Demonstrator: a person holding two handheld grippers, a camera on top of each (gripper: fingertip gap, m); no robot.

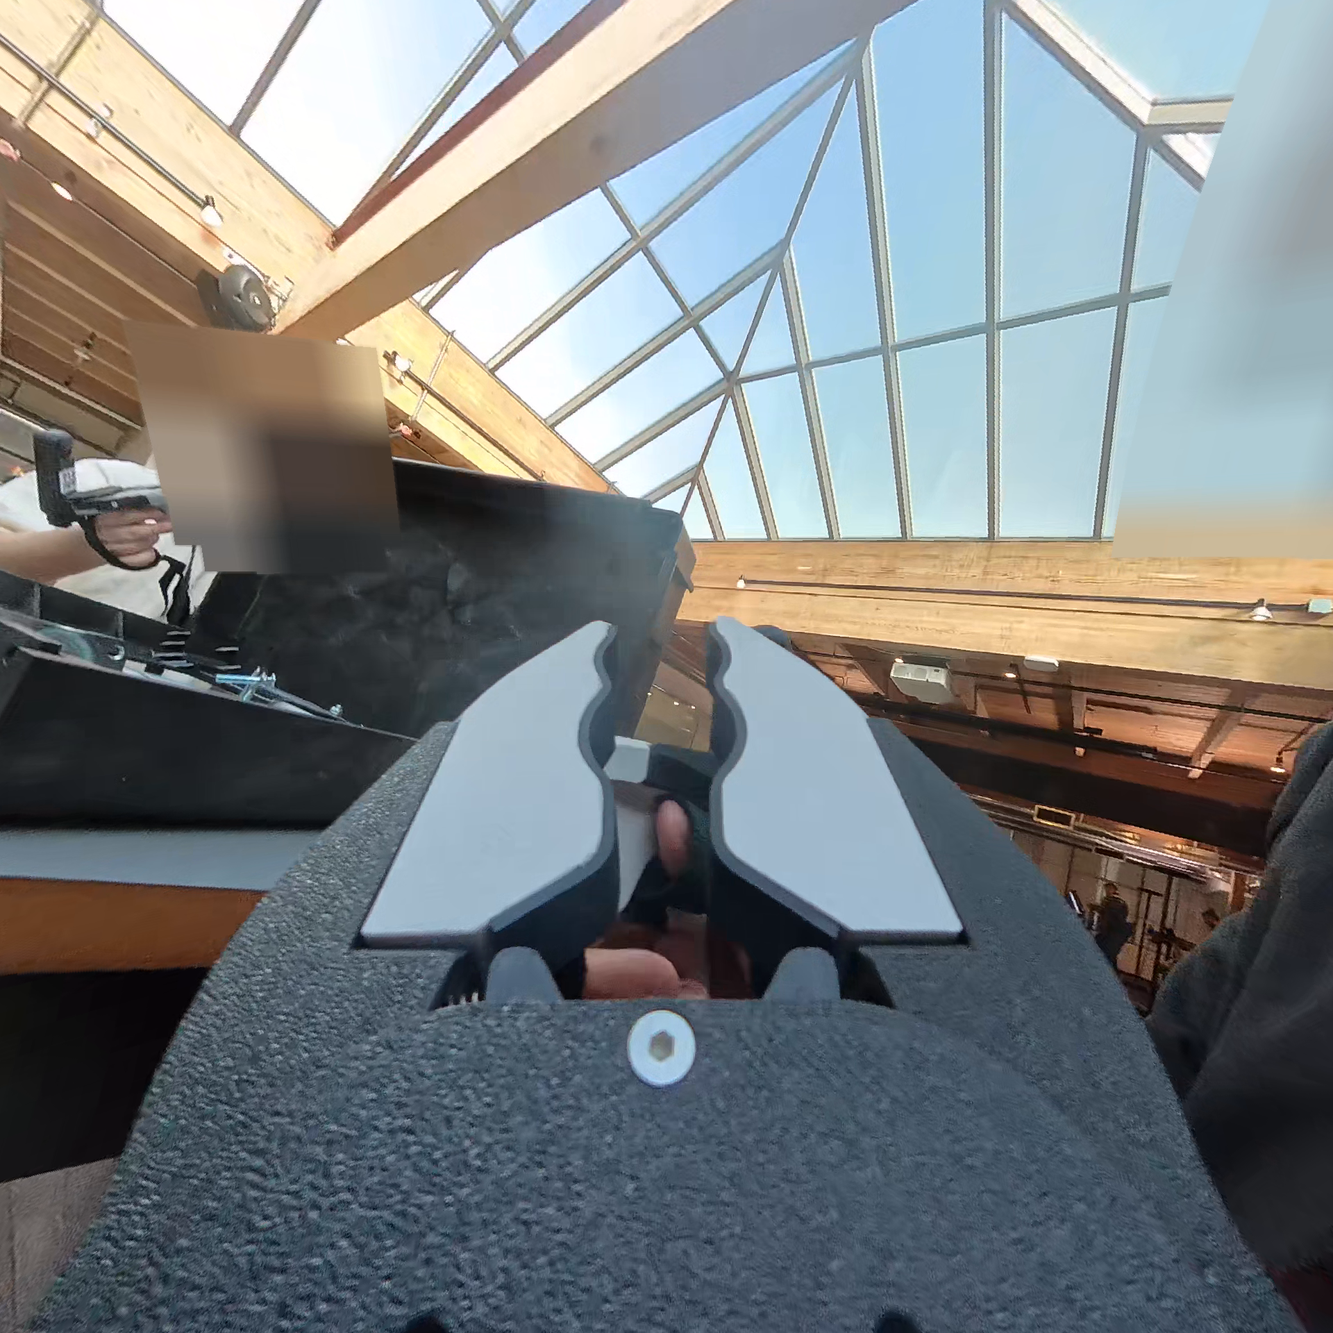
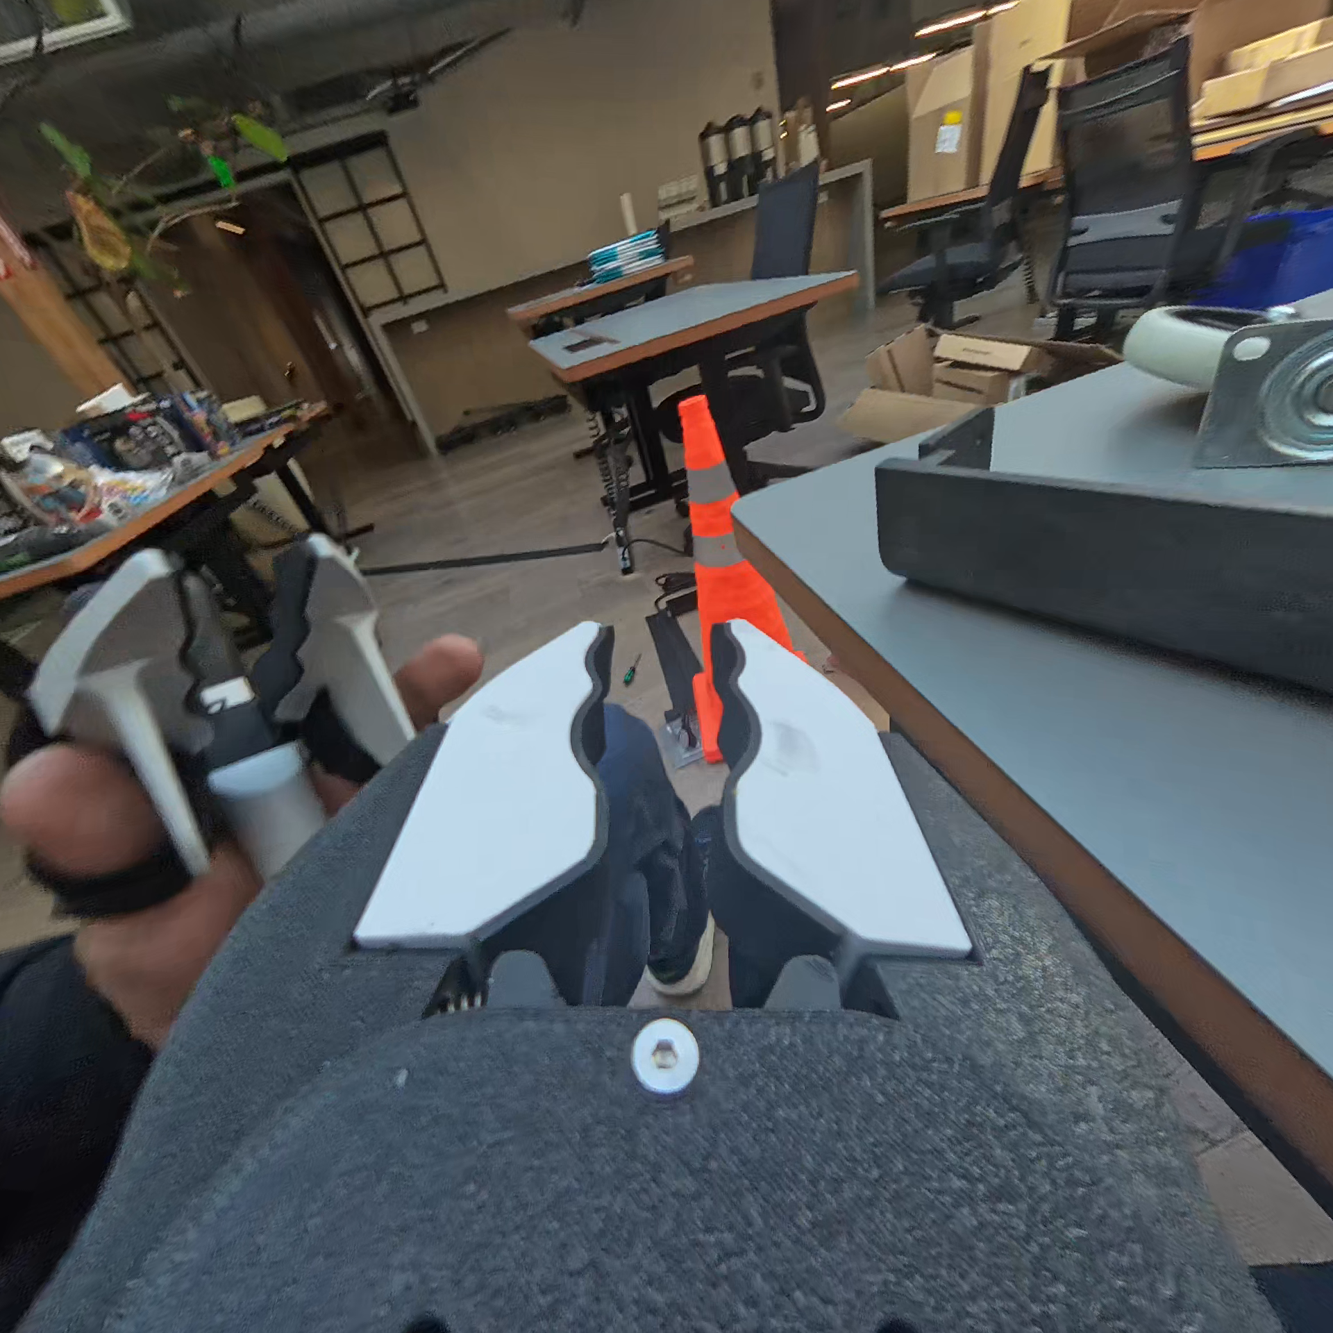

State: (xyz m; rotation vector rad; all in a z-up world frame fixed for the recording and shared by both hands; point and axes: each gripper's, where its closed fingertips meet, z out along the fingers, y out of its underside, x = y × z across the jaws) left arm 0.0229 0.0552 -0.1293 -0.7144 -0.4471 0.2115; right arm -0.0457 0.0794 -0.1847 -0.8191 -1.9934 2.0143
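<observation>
My left gripper [image 1: 663, 635] points up at a glass roof. Its jaws stand apart with nothing between the pads. It is beside the corner of a black box [image 1: 433, 613] on a grey table top [image 1: 108, 858]. Low between its fingers I see a hand [image 1: 671, 829] behind them. My right gripper [image 2: 663, 635] is open and empty, over the floor and a person's leg and shoe [image 2: 649, 829]. The left gripper also shows in the right wrist view [image 2: 238, 555], held in a hand at the left, its fingers apart and empty.
A grey table [image 2: 1046, 757] at the right carries a dark tray [image 2: 1082, 534] and a white caster wheel [image 2: 1212, 353]. An orange cone [image 2: 714, 519] and a small screwdriver [image 2: 631, 669] are on the floor ahead. Bolts [image 1: 249, 682] lie by the black box.
</observation>
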